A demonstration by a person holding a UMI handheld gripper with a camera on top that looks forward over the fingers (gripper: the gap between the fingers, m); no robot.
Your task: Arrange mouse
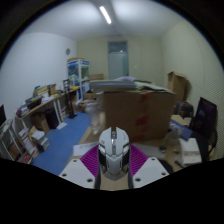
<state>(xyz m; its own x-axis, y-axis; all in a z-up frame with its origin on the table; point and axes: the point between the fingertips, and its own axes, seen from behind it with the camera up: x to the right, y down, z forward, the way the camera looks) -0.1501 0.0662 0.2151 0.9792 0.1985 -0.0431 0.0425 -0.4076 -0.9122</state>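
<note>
Here the claw (113, 168) sits low in the gripper view, its two pale fingers angled inward with the purple pads (86, 157) showing on their inner faces. Between them stands a white and grey computer mouse (113, 150), nose pointing away, dark scroll wheel running down its middle. Both pads appear to press against the mouse's flanks, so the claw is narrowed and holding it; no surface is visible under the mouse, which looks lifted off any support. Beyond the fingers, a large brown cardboard box (136, 112) occupies the middle of the room, standing on a blue floor (66, 148). To the left of the box runs a row of cluttered shelves (40, 115) loaded with books and small items too dim to tell apart. Farther back, a tall lit cabinet (77, 73) stands against the far wall, near a grey door (118, 61). To the right of the box, a dark chair back (205, 120) rises beside a desk edge carrying pale objects that cannot be identified. Overhead, a long ceiling light (105, 14) glows on the white ceiling.
</note>
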